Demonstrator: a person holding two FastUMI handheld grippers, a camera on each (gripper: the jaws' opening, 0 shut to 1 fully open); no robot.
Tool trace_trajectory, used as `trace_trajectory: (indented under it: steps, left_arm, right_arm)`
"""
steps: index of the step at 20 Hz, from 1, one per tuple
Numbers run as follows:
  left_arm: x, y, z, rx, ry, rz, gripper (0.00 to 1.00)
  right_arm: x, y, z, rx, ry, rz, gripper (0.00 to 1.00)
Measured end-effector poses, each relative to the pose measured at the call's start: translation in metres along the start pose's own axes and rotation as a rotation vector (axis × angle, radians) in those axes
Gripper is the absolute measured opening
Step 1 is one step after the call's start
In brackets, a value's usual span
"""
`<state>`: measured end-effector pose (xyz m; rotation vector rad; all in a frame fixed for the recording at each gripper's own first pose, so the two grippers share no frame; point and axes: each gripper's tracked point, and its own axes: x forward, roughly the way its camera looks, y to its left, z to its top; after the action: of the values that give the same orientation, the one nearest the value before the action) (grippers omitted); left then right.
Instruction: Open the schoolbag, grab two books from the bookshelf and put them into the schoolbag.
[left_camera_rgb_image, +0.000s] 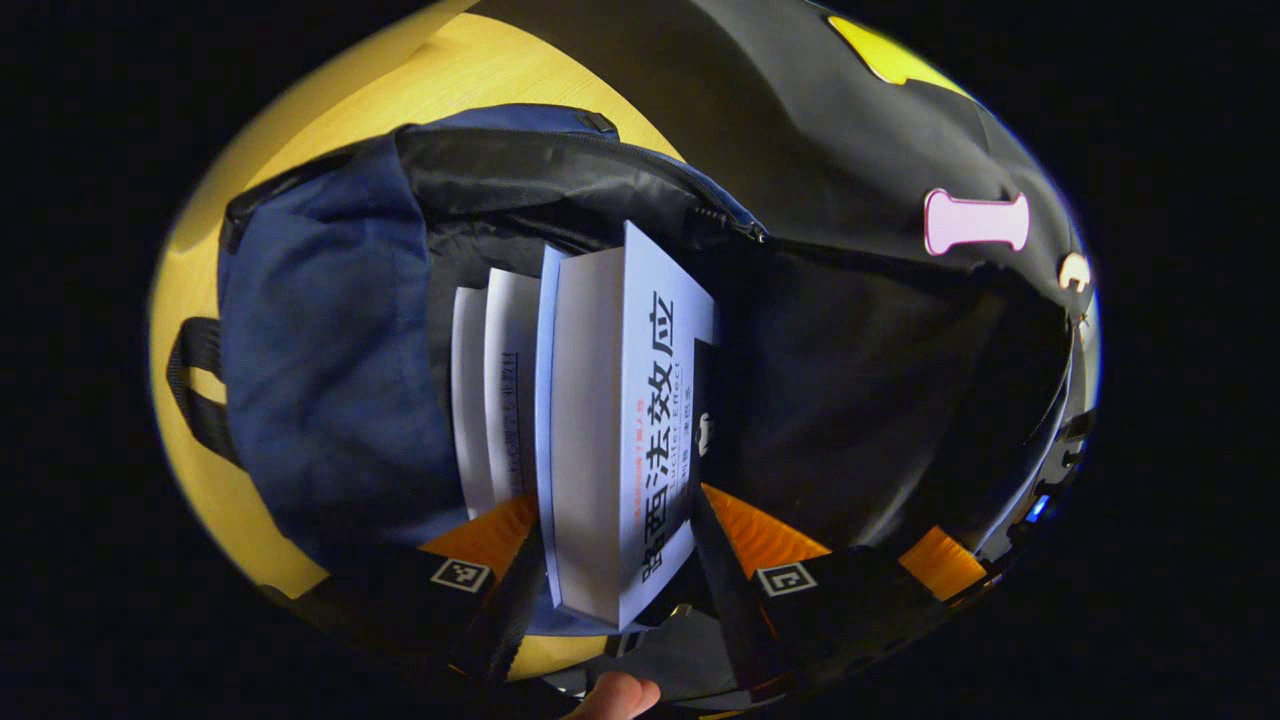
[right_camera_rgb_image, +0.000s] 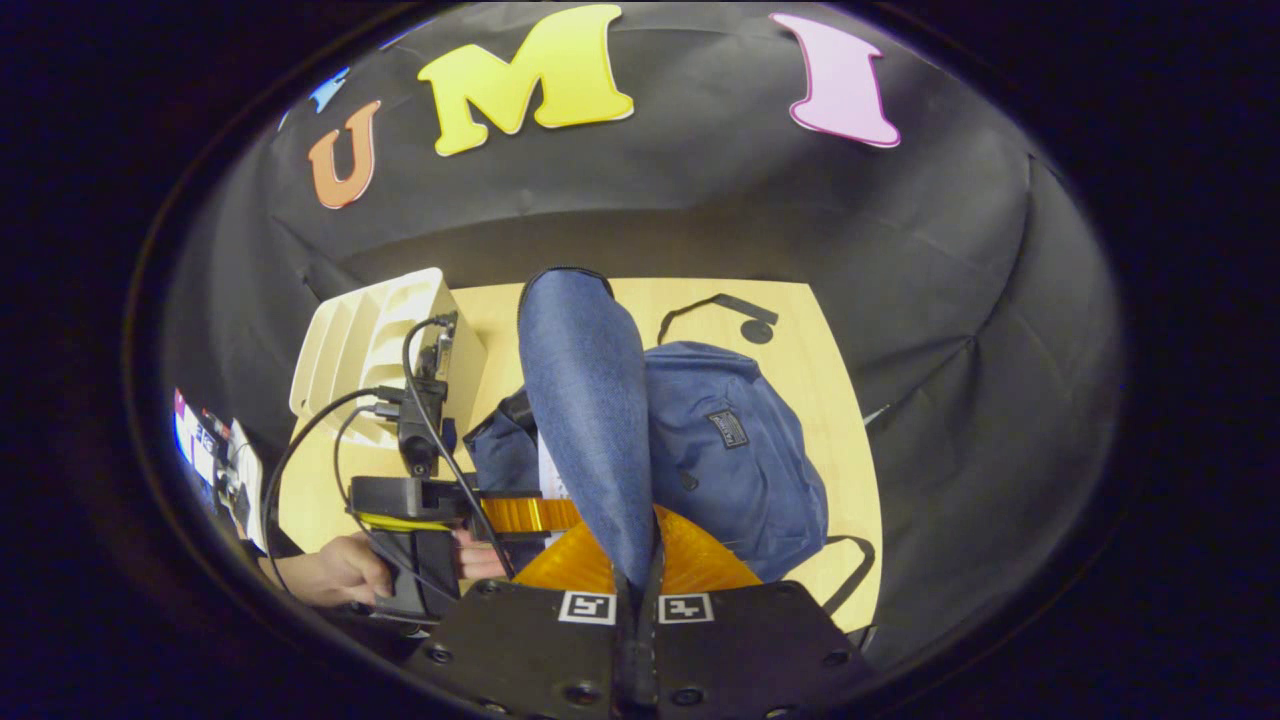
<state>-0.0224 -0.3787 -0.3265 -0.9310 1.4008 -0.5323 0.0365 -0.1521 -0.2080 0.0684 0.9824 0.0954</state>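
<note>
My left gripper (left_camera_rgb_image: 620, 560) is pinching a book (left_camera_rgb_image: 625, 430) between its jaws, poking it into the open schoolbag (left_camera_rgb_image: 330, 350) beside another book (left_camera_rgb_image: 495, 390). My right gripper (right_camera_rgb_image: 637, 590), jaws pressed together, is gripping the bag's flap (right_camera_rgb_image: 585, 400) above the worktop (right_camera_rgb_image: 800, 330).

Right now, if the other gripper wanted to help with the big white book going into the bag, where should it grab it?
Probably the book's spine end nearest the camera, coming from above the bag's open mouth. The book stands on edge between the left gripper's fingers, and that end sticks out; the far end is already down inside the bag.
</note>
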Motion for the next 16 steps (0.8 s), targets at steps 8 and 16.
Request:
trace_trajectory:
  steps: [8, 16]
  left_arm:
    - [-0.079, 0.032, 0.01, 0.177, -0.042, 0.28, 0.82]
    - [-0.178, 0.038, 0.027, 0.381, -0.095, 0.481, 0.82]
  right_arm:
    - [0.008, 0.014, -0.007, -0.006, -0.005, 0.006, 0.01]
    - [0.017, 0.043, -0.015, -0.015, -0.019, 0.007, 0.08]
